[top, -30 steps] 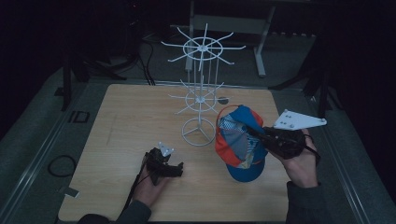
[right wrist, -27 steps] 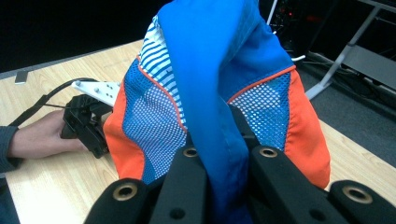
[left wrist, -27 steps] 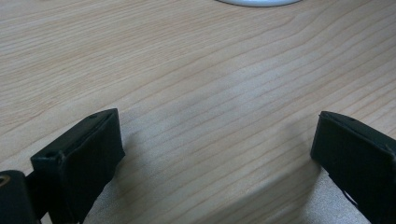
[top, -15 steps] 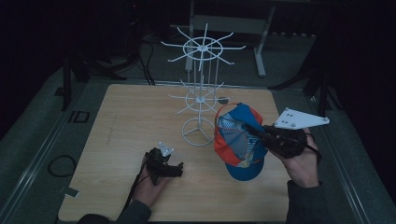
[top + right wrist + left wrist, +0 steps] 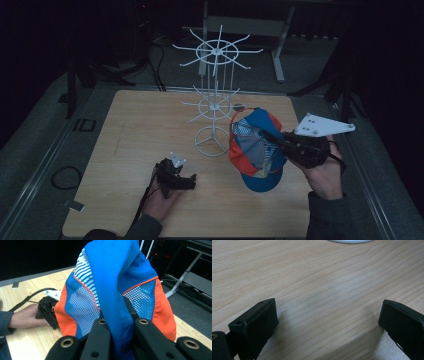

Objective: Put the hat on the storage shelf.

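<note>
the right gripper (image 5: pixel 272 137) pinches the cap (image 5: pixel 255 150) aloft beside the rack (image 5: pixel 215 107), probably for hanging (crown facing its hooks), while the left gripper (image 5: pixel 186 182) rests on the table (image 5: pixel 125 130), jaws apart and empty.

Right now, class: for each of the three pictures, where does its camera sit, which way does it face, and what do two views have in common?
High view: above the near table edge, facing forward and down on the wooden table, white wire rack, both hands.
Left gripper view: on the left gripper, low over the table; its fingers are apart.
Right gripper view: on the right gripper, fingers pinching the blue cap.
Shared: the cap, and the resting left gripper, show in the high and right gripper views.
</note>
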